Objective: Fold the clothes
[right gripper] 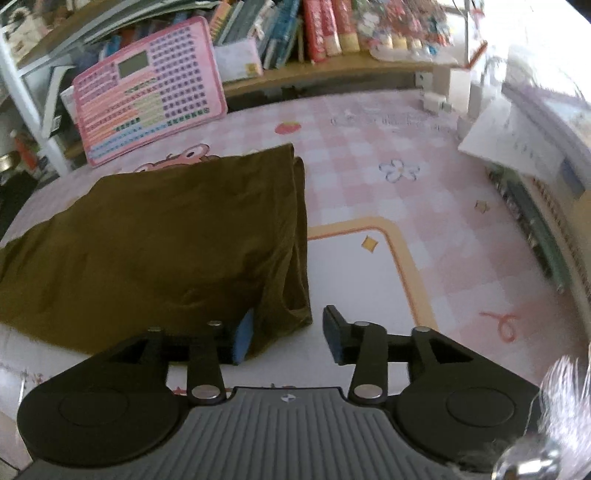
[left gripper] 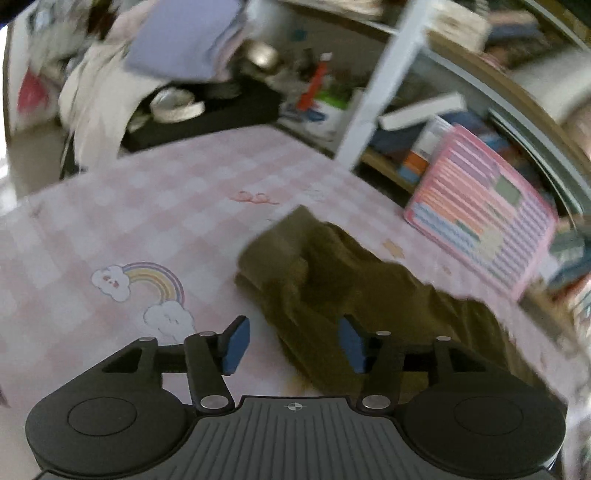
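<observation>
Left gripper (left gripper: 294,345): jaws spread wide, nothing between the pads, poised low over the near left end of the olive-brown garment (left gripper: 332,280); its right pad (left gripper: 352,345) overlaps the cloth in view, contact cannot be judged through the blur. Garment lies on the desk (left gripper: 147,206), on a pink checked cover with a rainbow print (left gripper: 155,280) to its left. It is folded in layers, rumpled at the left end, flatter toward the right. Pink keypad toy (right gripper: 147,88) leans against the shelf at the far edge. Right gripper (right gripper: 288,334): jaws spread, straddling the garment's near right corner; left pad (right gripper: 243,339) partly under the cloth edge, right pad (right gripper: 334,338) over bare cover. Books (right gripper: 328,29) stand on the far shelf.
</observation>
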A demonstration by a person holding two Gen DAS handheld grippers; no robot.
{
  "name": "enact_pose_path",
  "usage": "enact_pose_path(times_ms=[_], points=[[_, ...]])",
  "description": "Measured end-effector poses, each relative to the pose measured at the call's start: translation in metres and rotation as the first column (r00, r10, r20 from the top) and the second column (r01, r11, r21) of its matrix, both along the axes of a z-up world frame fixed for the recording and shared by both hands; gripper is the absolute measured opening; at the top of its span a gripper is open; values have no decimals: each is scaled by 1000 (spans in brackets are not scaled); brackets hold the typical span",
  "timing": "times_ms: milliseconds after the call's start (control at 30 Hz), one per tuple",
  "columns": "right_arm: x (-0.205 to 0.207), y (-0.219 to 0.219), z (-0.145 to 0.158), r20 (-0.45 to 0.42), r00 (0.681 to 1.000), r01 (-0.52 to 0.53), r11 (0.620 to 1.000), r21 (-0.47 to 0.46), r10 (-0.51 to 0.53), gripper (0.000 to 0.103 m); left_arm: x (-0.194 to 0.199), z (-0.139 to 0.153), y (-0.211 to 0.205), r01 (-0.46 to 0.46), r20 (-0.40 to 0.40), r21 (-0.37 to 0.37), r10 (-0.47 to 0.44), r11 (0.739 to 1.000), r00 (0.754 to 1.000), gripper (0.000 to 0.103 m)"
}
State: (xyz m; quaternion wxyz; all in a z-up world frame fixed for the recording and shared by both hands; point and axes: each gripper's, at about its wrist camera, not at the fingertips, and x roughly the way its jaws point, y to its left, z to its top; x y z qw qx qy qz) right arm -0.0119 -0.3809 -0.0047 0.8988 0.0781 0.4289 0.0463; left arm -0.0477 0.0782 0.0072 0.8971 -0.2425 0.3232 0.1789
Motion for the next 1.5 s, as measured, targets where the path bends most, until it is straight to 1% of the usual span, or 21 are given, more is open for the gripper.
enact_pose_path(times_ms=[33, 67, 100, 133, 233, 333, 367, 567, 633, 800, 967, 1133, 1267, 1500], points=[[-3, 0, 2, 11, 1000, -11, 1000, -11, 11, 48, -4, 3, -10, 11, -3, 19, -11, 1000, 1000, 63], [-5, 0, 3, 22, 1000, -21, 1000, -22, 22, 56, -8, 5, -22, 20, -7, 34, -20, 999, 1000, 66], [-8, 1, 4, 31, 999, -35, 999, -33, 36, 59, -11, 6, -32, 24, -16, 43, -24, 999, 1000, 73], [-12, 2, 5, 40, 998, -51, 998, -43, 52, 65, -13, 6, -42, 27, -28, 52, -26, 998, 999, 77], [-19, 6, 6, 58, 991, -113, 992, -62, 117, 70, -20, 5, -69, 34, -59, 70, -30, 997, 998, 79], [-24, 9, 7, 74, 980, -180, 980, -81, 186, 75, -26, 6, -94, 46, -69, 74, -41, 996, 997, 82], [-25, 9, 8, 80, 976, -196, 977, -87, 203, 78, -29, 7, -102, 47, -71, 74, -42, 996, 997, 83], [-28, 0, 7, 90, 964, -242, 965, -96, 251, 83, -41, 7, -135, 57, -85, 106, -48, 993, 995, 86], [-30, -3, 7, 89, 962, -248, 964, -98, 257, 84, -44, 5, -142, 56, -94, 103, -46, 993, 994, 86], [-34, -7, 7, 87, 960, -256, 961, -101, 265, 86, -50, 0, -154, 71, -115, 66, -63, 995, 991, 86], [-37, -7, 7, 81, 962, -252, 962, -109, 261, 87, -47, 0, -164, 112, -115, 68, -104, 991, 988, 87], [-43, -2, 8, 76, 971, -219, 969, -117, 229, 91, -44, -2, -167, 168, -119, 58, -160, 984, 980, 88], [-47, 9, 8, 67, 977, -192, 974, -119, 201, 92, -40, -5, -161, 216, -119, 46, -209, 975, 971, 89], [-53, 39, 12, 62, 988, -135, 982, -130, 144, 93, -31, -8, -125, 255, -118, 6, -252, 967, 960, 89]])
